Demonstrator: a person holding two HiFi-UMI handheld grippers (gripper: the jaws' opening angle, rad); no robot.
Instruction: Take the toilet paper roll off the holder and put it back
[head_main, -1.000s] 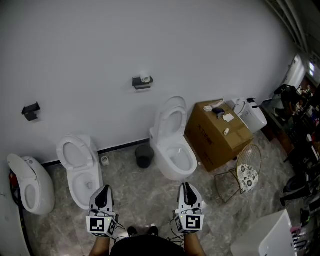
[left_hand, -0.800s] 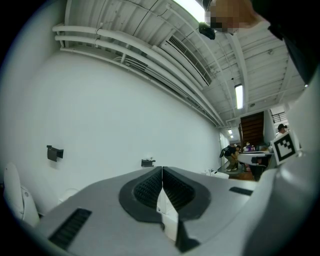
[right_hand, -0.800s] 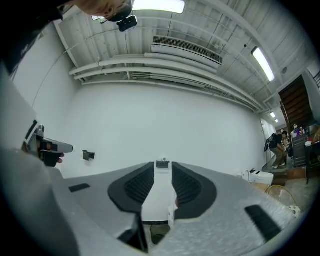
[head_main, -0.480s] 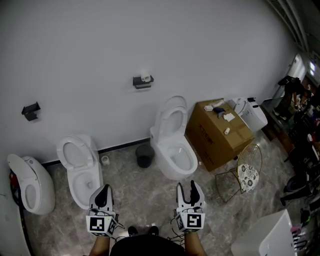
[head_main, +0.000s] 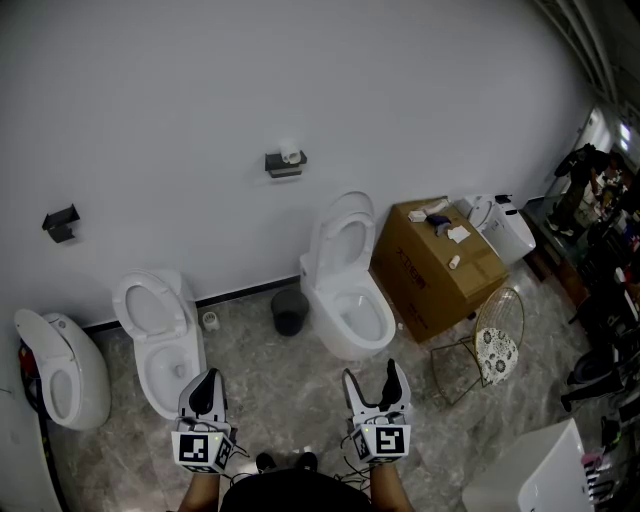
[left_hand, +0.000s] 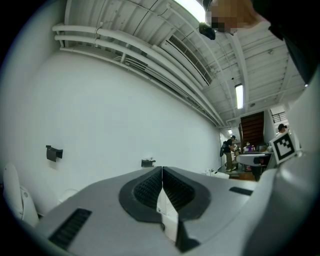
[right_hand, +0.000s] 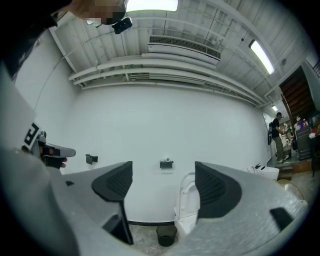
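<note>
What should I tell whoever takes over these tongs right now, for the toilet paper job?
Left tongs: shut, empty.
Right tongs: jaws have just been opening, nothing between them.
Toilet paper roll sits on the wall holder above the floor bin, well away from both tongs.
Done: nothing yet, it seems.
Left: go up to it, take the roll off, put it back.

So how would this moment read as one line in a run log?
roll: on holder, untouched | left gripper: shut, empty | right gripper: jaws just been opening, nothing between them
</note>
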